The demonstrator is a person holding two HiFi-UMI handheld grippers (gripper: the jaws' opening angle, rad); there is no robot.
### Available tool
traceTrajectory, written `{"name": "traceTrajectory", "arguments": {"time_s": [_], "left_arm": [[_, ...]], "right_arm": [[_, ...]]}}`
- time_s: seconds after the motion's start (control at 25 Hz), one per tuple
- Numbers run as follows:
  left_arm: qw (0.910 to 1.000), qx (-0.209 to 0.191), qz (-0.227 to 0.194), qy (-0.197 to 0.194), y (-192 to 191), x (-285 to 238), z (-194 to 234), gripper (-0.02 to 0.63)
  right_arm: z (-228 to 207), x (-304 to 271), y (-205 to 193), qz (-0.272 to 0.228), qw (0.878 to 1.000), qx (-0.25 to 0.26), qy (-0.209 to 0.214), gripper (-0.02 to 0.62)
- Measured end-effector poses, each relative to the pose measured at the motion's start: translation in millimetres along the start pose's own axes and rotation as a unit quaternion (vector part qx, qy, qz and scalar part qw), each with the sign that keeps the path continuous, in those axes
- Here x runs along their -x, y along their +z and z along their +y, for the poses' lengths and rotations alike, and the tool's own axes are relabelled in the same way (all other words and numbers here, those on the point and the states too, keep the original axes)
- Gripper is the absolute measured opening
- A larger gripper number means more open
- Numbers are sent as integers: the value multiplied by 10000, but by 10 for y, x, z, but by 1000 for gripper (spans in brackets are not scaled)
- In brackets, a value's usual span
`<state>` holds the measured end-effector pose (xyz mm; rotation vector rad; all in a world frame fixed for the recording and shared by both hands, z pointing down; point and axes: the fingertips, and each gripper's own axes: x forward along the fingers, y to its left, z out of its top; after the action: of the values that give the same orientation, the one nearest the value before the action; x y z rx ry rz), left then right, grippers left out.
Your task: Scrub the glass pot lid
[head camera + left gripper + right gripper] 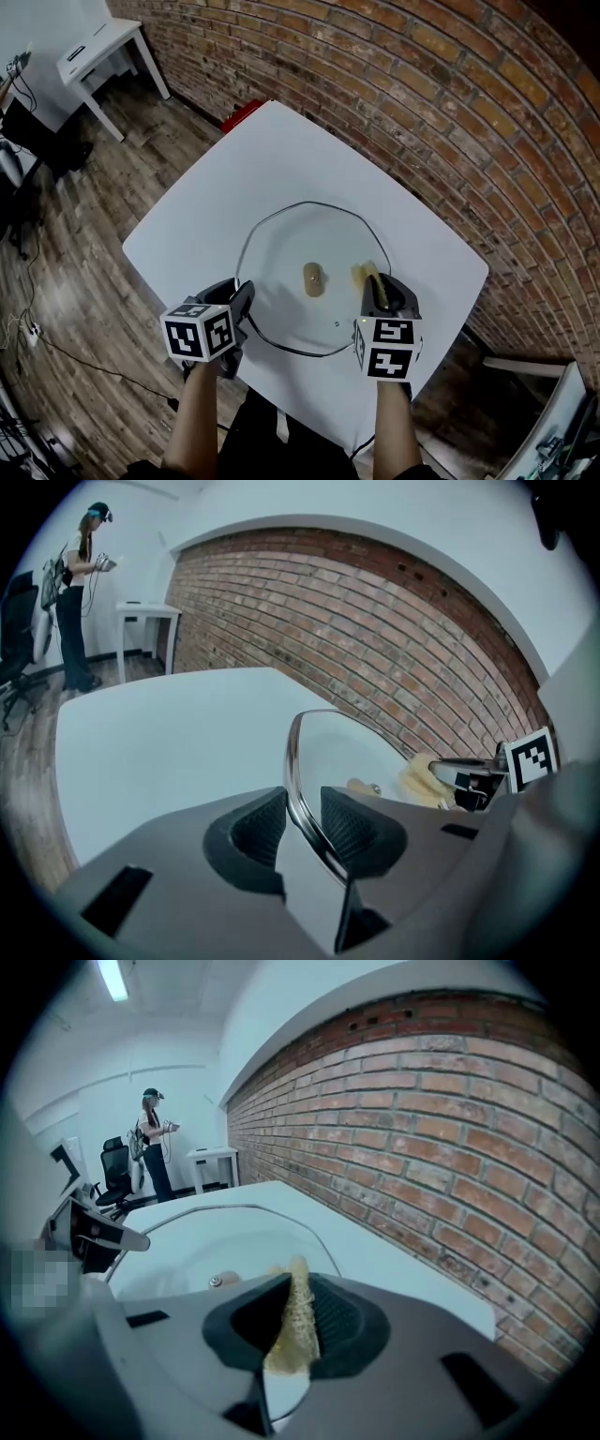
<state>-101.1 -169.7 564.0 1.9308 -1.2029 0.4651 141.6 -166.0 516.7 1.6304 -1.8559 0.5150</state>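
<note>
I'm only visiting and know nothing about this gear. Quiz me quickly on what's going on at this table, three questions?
1. True or false: the left gripper is closed on the rim of the glass pot lid.
2. What does the right gripper hold? A) a yellow scrub pad B) a spoon C) nothing
3. Fill in: the lid lies on a white ____.

Key: 1 true; 2 A; 3 table.
</note>
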Motion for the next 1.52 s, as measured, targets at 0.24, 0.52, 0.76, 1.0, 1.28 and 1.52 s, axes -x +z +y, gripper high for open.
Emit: {"name": "traceTrajectory", "arguments": {"time_s": [0.24, 0.52, 0.76, 1.0, 1.28, 1.52], "left_arm": [[10000, 41, -4, -23, -23, 7, 8, 119], [10000, 59, 3, -71, -28, 14, 8, 120], [10000, 68, 2, -54, -30, 8, 25, 119], [10000, 52, 14, -21, -12, -16, 41, 118], [10000, 31, 2, -3, 5, -8, 27, 118], [10000, 53, -6, -1, 7, -12, 43, 118]], "right_arm": [[765, 202, 244, -418, 9938, -14, 1031, 58], [1695, 331, 164, -168, 9773, 267, 2096, 58], [1660, 250, -56, 205, 9782, 457, 2014, 58], [1461, 179, -145, 398, 9811, 681, 1766, 58], [972, 130, -221, 588, 9867, 890, 1229, 58], [482, 68, -236, 753, 9911, 888, 648, 58]]}}
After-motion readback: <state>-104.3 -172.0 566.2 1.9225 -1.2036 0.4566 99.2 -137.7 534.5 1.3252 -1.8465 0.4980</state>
